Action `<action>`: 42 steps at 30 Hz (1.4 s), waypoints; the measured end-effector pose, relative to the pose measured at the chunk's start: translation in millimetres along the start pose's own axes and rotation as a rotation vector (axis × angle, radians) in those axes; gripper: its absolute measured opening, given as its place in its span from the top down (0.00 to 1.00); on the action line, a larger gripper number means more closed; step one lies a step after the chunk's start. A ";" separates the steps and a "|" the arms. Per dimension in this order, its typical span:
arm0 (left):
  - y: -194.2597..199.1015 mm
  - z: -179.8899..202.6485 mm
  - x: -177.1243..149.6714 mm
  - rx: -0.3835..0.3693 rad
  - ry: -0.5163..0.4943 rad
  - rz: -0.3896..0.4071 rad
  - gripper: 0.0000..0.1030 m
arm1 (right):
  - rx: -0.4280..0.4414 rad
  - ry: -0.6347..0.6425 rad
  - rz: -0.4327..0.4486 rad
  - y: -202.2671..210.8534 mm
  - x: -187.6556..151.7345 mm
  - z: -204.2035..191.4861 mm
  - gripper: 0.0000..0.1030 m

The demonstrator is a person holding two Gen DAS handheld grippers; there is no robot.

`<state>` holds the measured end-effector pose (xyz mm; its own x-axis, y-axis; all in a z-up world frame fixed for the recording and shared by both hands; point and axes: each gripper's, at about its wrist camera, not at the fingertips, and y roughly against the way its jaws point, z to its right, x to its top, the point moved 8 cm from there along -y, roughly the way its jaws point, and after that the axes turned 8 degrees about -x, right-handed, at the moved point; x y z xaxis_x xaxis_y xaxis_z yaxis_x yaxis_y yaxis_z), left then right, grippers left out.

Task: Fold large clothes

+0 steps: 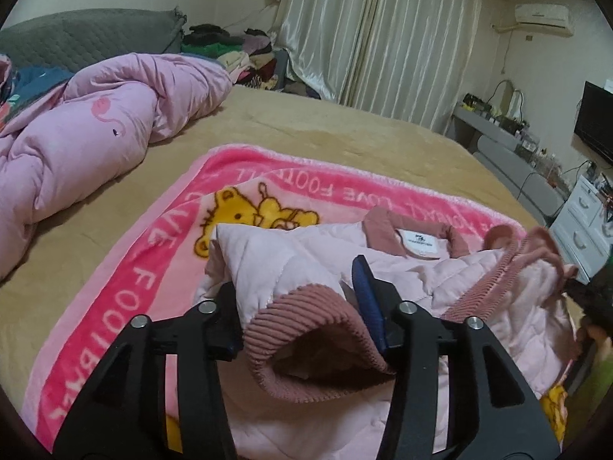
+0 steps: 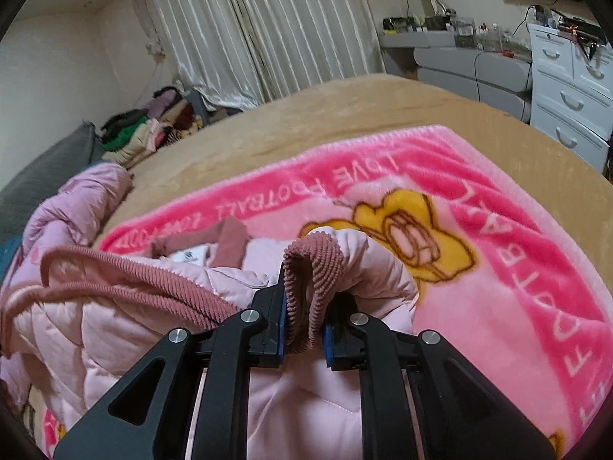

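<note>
Nearest the left camera, the left tool (image 1: 302, 306) is being held partly open around a ribbed dusty-pink cuff (image 1: 306, 345) of the quilted pink jacket (image 1: 291, 260). The cuff is sitting between the pads with a gap showing on the right side, so it is judged to be released, not gripped.

In the right view, the right tool (image 2: 304, 318) is being kept closed on the other ribbed cuff (image 2: 310, 280), which is being pinched into a bunched fold standing up between the pads.

Just beyond both tools, the jacket is lying crumpled on the pink cartoon blanket (image 1: 126, 287), with its collar and label (image 1: 417, 239) facing up and its ribbed hem (image 2: 126, 280) trailing across the body. The blanket is being carried by the tan bed (image 1: 306, 130). Further off, a pink duvet (image 1: 95, 126) is heaped, and curtains (image 1: 375, 38) are hanging at the back.

Several risks are being judged from here:
- The freed sleeve may be slumping back off its fold, since nothing is pinning it.
- With only one cuff held, the jacket may be dragged askew if the right tool is pulled.
- The plush blanket may be caught and lifted with the padding, since it lies directly under the quilted fabric.
</note>
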<state>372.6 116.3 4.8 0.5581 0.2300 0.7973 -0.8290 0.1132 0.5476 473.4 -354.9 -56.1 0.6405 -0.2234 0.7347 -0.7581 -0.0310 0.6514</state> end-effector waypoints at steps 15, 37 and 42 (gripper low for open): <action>49.1 -9.7 -0.3 0.025 -0.013 0.113 0.18 | -0.055 -0.027 -0.046 -16.7 -0.9 0.1 0.85; -21.6 -66.5 -88.1 -0.007 0.060 -0.196 0.18 | 0.073 -0.111 -0.174 51.5 4.7 6.4 0.04; -19.5 -61.8 -90.2 -0.044 0.043 -0.202 0.18 | 0.015 -0.021 -0.092 74.9 -24.9 27.4 0.04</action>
<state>336.2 153.1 -93.5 0.7121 0.2388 0.6602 -0.7015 0.2029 0.6832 397.3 -378.3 -30.8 0.7051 -0.2391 0.6675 -0.6978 -0.0666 0.7132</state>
